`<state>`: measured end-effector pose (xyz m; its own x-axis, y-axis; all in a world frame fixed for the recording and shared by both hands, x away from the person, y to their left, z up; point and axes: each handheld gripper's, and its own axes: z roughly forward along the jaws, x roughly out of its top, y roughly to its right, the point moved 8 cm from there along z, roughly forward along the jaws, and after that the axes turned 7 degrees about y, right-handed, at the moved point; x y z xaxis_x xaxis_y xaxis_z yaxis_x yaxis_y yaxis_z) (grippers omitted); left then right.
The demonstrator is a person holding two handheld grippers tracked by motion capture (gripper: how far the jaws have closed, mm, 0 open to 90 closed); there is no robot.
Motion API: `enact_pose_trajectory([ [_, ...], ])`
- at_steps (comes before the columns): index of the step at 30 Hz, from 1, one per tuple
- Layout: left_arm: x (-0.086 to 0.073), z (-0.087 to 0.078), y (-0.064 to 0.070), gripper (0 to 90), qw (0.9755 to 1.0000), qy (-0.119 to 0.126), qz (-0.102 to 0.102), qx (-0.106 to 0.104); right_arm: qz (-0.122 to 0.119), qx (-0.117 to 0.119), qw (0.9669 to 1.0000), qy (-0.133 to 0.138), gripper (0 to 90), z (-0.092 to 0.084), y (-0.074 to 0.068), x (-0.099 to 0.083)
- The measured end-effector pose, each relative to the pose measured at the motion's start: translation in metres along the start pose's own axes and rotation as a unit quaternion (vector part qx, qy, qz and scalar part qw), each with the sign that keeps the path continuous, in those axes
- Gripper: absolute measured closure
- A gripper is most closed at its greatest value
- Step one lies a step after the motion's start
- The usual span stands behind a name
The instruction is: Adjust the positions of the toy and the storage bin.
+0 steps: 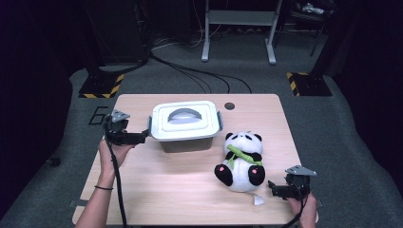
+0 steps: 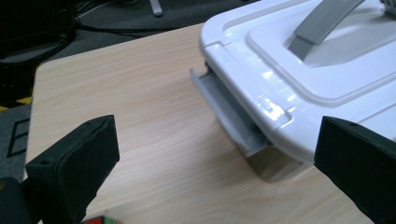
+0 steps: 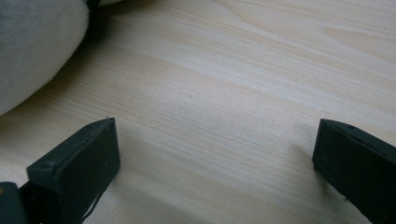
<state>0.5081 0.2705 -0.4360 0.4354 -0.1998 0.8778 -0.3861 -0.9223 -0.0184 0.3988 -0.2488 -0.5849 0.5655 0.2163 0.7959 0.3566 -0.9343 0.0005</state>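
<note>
**At the table's left edge: left gripper at the latch of the lidded box, panda toy lying to the right**

In the centre of the high view stands a white storage box [image 1: 186,124] with its lid on and a grey handle [image 1: 184,114] lying flat across the top. It rests on a pale wooden table [image 1: 166,190]. At left of the frame, the left gripper [image 1: 145,136] points toward the box's left end, its tips at the grey side latch [image 1: 150,127]. In the left gripper view the jaws stand spread wide, with nothing between them but table; the latch [image 2: 231,114] hangs beneath the lid's rim in the middle of that frame, and the box [image 2: 299,70] occupies the upper right.

To the right of the box, just beside it, a plush panda [image 1: 241,161] lies on its back with a green bamboo piece across its chest. At the lower right of the high view the right gripper [image 1: 271,187] is held low by the panda's foot, near it; whether they touch cannot be told. In the right gripper view its jaws are likewise spread apart over bare wood, with the panda's white fur [image 3: 32,46] in the upper left corner, clear of the jaws.
</note>
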Motion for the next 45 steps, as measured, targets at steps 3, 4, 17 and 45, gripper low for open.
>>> enact_pose_trajectory([
  [3,0.004,0.005,0.007,0.0,1.0000,0.002,0.005,-0.005,0.001,0.000,1.0000,0.000,0.0,0.000,0.000,0.000],
  [4,0.006,0.011,0.013,0.0,0.9999,0.000,0.007,-0.014,0.001,0.000,1.0000,0.000,0.0,0.000,0.000,0.000],
  [17,0.004,0.045,0.034,0.1,0.9976,-0.042,0.029,-0.047,0.001,0.000,1.0000,0.000,0.0,0.000,0.000,0.000],
  [45,0.016,0.075,0.075,0.2,0.9957,-0.042,0.045,-0.069,-0.002,0.000,1.0000,0.001,0.0,0.000,0.000,0.000],
])
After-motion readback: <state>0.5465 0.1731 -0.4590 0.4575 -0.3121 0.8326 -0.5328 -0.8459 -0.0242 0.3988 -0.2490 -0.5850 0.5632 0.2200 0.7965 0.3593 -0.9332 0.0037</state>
